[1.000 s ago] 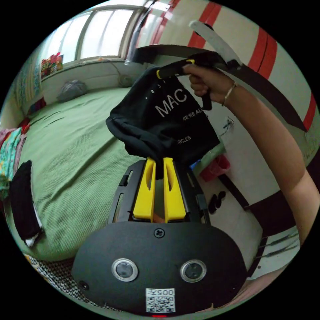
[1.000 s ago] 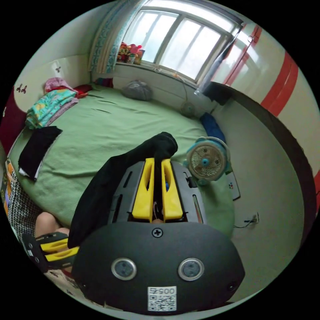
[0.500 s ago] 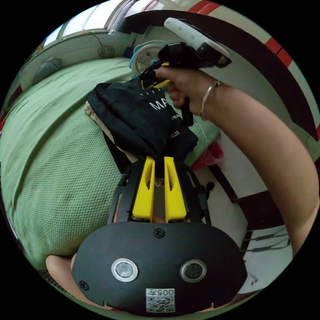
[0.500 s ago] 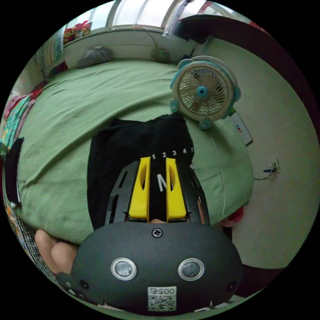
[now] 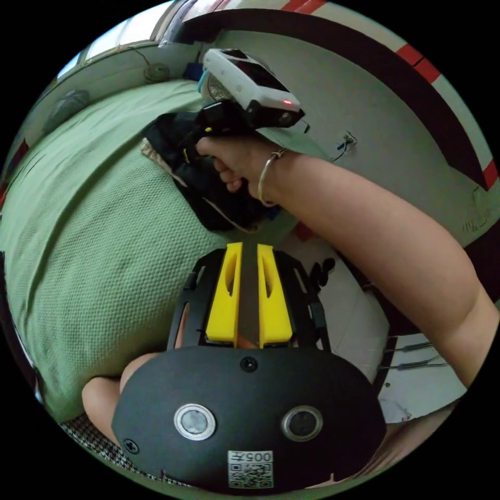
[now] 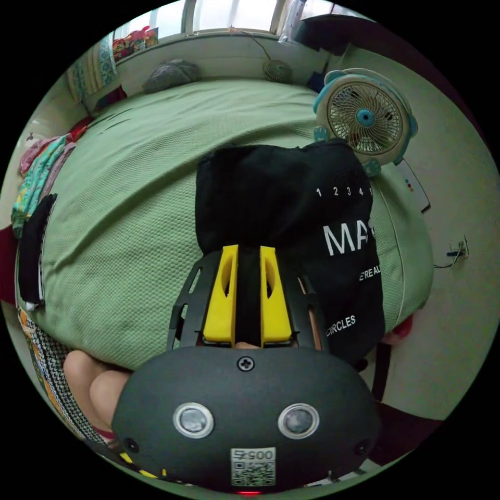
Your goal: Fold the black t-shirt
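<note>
Left gripper (image 5: 249, 246): the jaws are brought nearly together, with only a narrow slot left between them, and nothing is held. It is kept just off the near edge of the bed (image 5: 104, 250), apart from the cloth, presumably so that the other tool can work alone. Right gripper (image 6: 249, 249): the jaws are set somewhat wider, and black cloth is seen in the gap. Whether the cloth is pressed or merely straddled cannot be told. The tips are placed at the near edge of the t-shirt (image 6: 281, 208), a position judged suited to pinning or adjusting a fold. In the left gripper view this tool is seen gripped in a hand (image 5: 234, 161) and pointed down onto the garment. T-shirt: it is laid in a rough, partly folded block on the corner of the bed, printed side up. Its printed end is draped over the bed's edge, so that part is left unsupported and may be expected to slide or sag. The fold is judged unfinished, since the outline is rounded and uneven. Bed: it is covered in green textured fabric and serves as the folding surface. Fan (image 6: 364, 117): it is stood just beyond the shirt at the bed's far corner, close enough to be knocked. Other clothes (image 6: 36, 208): they are stacked at the bed's opposite side, well apart.
</note>
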